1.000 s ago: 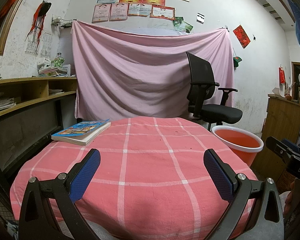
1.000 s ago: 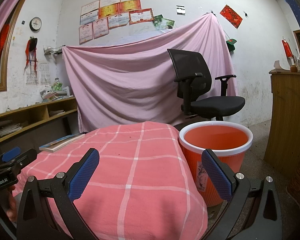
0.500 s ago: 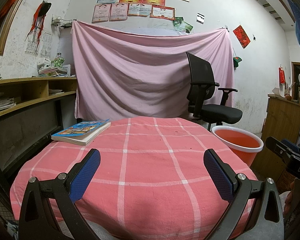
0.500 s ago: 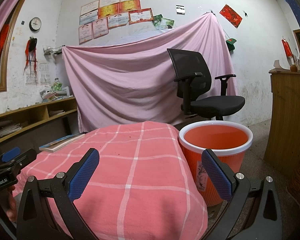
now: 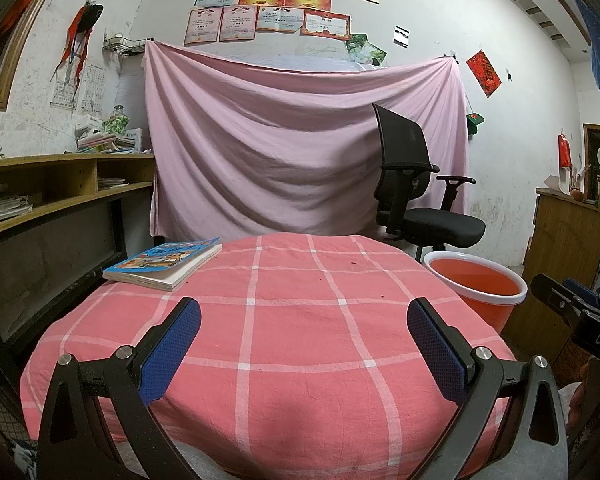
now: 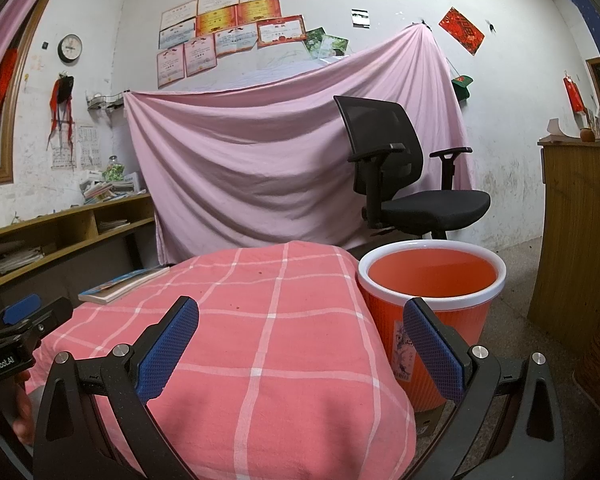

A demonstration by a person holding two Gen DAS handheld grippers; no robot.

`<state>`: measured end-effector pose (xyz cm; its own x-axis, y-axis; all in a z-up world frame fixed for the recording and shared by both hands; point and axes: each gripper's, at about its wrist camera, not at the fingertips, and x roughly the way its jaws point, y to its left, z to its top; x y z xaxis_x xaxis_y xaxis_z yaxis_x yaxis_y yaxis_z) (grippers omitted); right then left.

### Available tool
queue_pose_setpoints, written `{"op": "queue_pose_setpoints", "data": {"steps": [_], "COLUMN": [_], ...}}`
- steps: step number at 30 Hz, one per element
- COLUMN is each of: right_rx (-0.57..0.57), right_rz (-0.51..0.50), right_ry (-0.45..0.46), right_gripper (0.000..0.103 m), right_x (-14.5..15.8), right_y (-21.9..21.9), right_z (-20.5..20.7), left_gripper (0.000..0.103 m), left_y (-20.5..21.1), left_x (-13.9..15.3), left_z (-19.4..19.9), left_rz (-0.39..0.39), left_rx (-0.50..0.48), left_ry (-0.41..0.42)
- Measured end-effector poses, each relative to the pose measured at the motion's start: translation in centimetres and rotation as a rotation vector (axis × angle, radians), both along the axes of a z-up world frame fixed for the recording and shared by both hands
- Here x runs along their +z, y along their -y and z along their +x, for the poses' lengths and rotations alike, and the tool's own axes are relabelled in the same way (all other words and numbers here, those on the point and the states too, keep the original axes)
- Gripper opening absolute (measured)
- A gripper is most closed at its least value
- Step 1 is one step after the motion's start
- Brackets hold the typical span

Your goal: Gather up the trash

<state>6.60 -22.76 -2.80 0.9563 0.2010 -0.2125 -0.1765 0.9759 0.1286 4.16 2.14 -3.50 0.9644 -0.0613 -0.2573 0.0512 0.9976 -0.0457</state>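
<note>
An orange bin (image 6: 428,280) with a white rim stands on the floor right of the table; it also shows as the bin (image 5: 478,286) in the left wrist view. The round table carries a red checked cloth (image 5: 300,320), with only tiny dark crumbs (image 5: 320,279) on it. My left gripper (image 5: 304,350) hovers open over the near edge of the cloth, nothing between its fingers. My right gripper (image 6: 302,346) is open too, straddling the table's right edge and the bin. No larger piece of trash shows in either view.
A blue picture book (image 5: 164,263) lies at the table's far left. A black office chair (image 5: 416,204) stands behind the bin before a pink hanging sheet (image 5: 300,152). Wooden shelves (image 5: 60,184) run along the left wall, a wooden cabinet (image 6: 576,240) on the right.
</note>
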Motion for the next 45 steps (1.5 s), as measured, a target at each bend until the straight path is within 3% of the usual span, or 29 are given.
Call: {"op": "queue_pose_setpoints", "data": {"steps": [45], "right_rx": [-0.001], "right_rz": [-0.004], "right_ry": [-0.011], "right_gripper": [0.103], "right_x": [-0.3], "right_y": [-0.3], "right_z": [-0.3], "left_gripper": [0.101], "left_y": [0.2], "left_x": [-1.1], "left_z": [0.4], "left_rz": [0.015], "left_rx": [0.007], "left_ry": [-0.021]}}
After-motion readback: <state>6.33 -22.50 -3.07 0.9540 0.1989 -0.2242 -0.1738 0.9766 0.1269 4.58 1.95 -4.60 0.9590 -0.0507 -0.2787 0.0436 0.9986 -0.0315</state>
